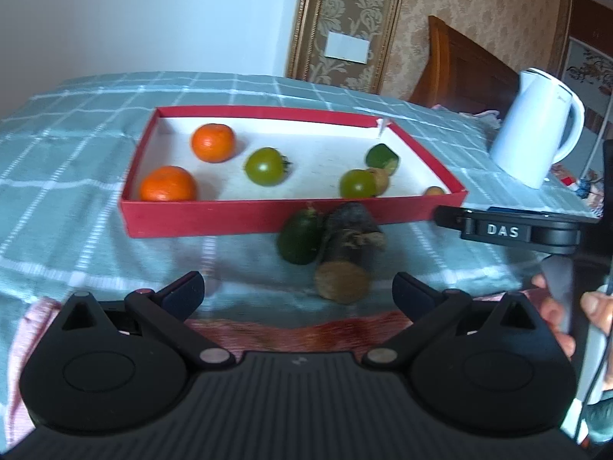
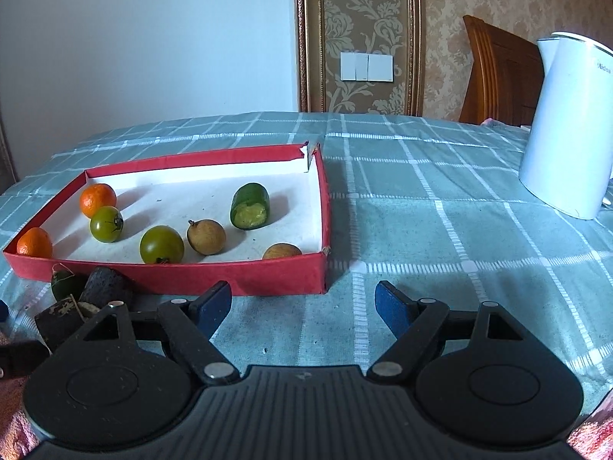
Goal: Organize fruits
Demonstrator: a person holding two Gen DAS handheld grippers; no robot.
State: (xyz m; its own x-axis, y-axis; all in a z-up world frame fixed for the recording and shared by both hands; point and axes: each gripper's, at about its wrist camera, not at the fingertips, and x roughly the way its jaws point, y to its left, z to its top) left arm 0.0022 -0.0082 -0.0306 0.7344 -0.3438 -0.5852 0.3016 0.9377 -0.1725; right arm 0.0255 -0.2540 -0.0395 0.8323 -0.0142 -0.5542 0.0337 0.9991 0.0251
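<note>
Cucumber piece [image 2: 249, 207] in red tray [image 2: 191, 278]: lying, cut end facing camera | both hand-held grippers [image 2: 302, 303] agape, empty

Soft, even daylight in both views; cool bluish cast on white wall [image 2: 153, 38]. Shadows of fruit in red tray [image 2: 191, 280] fall toward lower right, so light comes from upper left ahead of right gripper [image 2: 302, 299]. Small highlight on green tomato [image 1: 265, 166]. Left wrist view motion-blurred: fruit and tablecloth [image 1: 76, 153] smeared. Right wrist view sharp. Strong fisheye curvature, dark vignette at corners. White kettle [image 2: 567, 122] bright, not blown out.
</note>
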